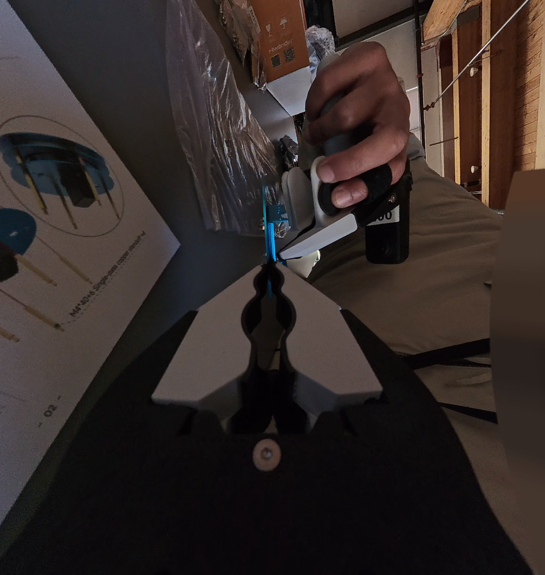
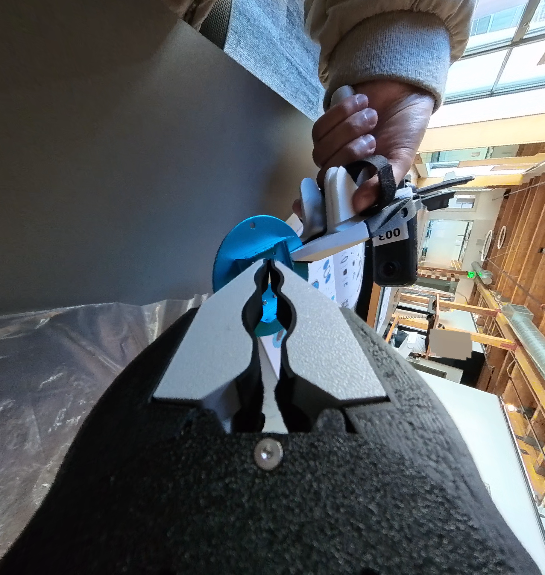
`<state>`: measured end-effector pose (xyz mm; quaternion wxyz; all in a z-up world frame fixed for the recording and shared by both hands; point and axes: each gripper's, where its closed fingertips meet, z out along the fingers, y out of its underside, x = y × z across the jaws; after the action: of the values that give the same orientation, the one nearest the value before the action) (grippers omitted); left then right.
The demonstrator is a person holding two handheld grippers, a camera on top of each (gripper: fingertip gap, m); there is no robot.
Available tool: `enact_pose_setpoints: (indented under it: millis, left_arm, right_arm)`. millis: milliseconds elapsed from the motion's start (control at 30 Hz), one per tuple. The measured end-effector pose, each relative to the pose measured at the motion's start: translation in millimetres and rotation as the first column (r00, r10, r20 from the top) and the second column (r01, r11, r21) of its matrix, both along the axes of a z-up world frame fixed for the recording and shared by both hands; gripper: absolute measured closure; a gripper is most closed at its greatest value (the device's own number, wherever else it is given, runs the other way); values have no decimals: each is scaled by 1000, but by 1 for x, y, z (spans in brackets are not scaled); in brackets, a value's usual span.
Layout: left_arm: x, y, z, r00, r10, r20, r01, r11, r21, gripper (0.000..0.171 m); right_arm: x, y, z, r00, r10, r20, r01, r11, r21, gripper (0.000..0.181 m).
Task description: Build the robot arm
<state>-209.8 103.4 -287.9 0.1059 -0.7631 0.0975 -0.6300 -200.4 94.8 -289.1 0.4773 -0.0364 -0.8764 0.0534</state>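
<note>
A blue metal disc (image 2: 243, 245) with a small blue bracket (image 2: 265, 249) on its face is held in the air between both grippers. In the left wrist view the disc (image 1: 270, 245) shows edge-on. My left gripper (image 1: 269, 271) is shut on the disc's rim, and it also shows in the right wrist view (image 2: 296, 253), held by a hand. My right gripper (image 2: 268, 264) is shut at the bracket on the disc's face. It also shows in the left wrist view (image 1: 282, 253), tips against the disc, held by a hand (image 1: 358, 124).
A printed instruction sheet (image 1: 47, 217) lies on the grey table (image 1: 109, 77); it also shows behind the disc (image 2: 336, 280). A crumpled clear plastic bag (image 1: 221, 140) lies beyond, also seen in the right wrist view (image 2: 47, 373). A cardboard box (image 1: 280, 37) stands at the back. The tips of both grippers are at nearly the same place.
</note>
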Motion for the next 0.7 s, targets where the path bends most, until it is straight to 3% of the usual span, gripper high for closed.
enact_pose_setpoints:
  millis: [700]
  left_arm:
    - [0, 0, 1, 1000, 2, 4, -2, 1000, 3, 171]
  right_arm:
    - [2, 0, -2, 998, -23, 57, 26, 999, -47, 181]
